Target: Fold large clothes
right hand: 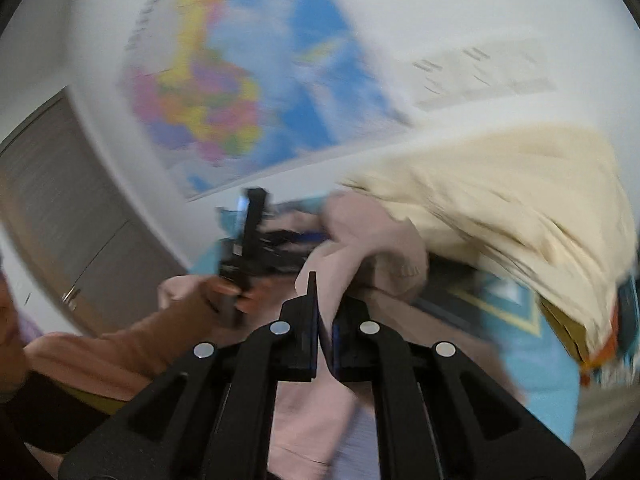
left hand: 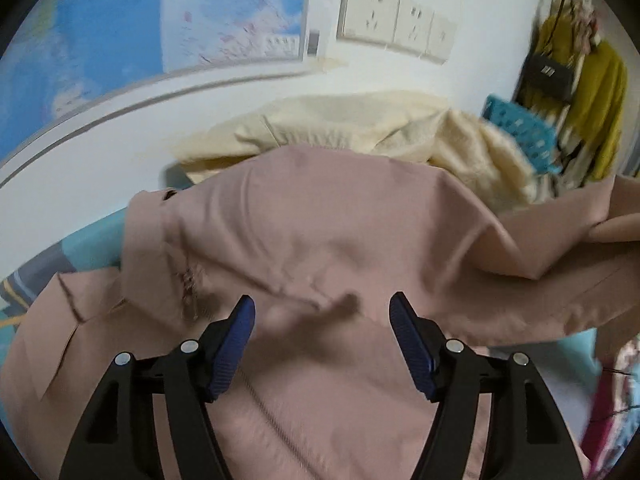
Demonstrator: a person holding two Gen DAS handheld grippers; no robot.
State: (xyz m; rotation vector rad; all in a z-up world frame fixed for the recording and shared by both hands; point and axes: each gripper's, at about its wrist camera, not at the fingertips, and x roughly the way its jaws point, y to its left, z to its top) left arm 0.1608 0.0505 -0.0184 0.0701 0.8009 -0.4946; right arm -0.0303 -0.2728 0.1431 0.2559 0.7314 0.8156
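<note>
Right gripper (right hand: 325, 316): jaws together, clamped on a bunched fold of the pink garment (right hand: 360, 248); cloth rises out of the pinch toward the cream pile; right view heavily blurred, so can't tell which part of the garment it is; possibly a cuff or hem.

Left gripper (left hand: 322, 320): jaws apart, nothing between the pads; hangs over the middle of the pink garment (left hand: 312, 232), pointing down at it; whether the tips touch the cloth I can't tell.

Garment lies spread and rumpled on a blue patterned bed cover (left hand: 76, 248); zipper line (left hand: 276, 428) runs below the left gripper; one end trails off to the right edge of the left view. Cream clothes (left hand: 360, 128) heaped just behind it, against the white wall; teal basket (left hand: 524, 132) beyond; map (left hand: 140, 20) on the wall.

Handling, my read: soft, limp, light; no stiffness, sags from any single pinch; smooth weave may slide on itself. Best hold: seams, hem or shoulder edge, a doubled layer, two well-spaced points; avoid the zipper teeth.
</note>
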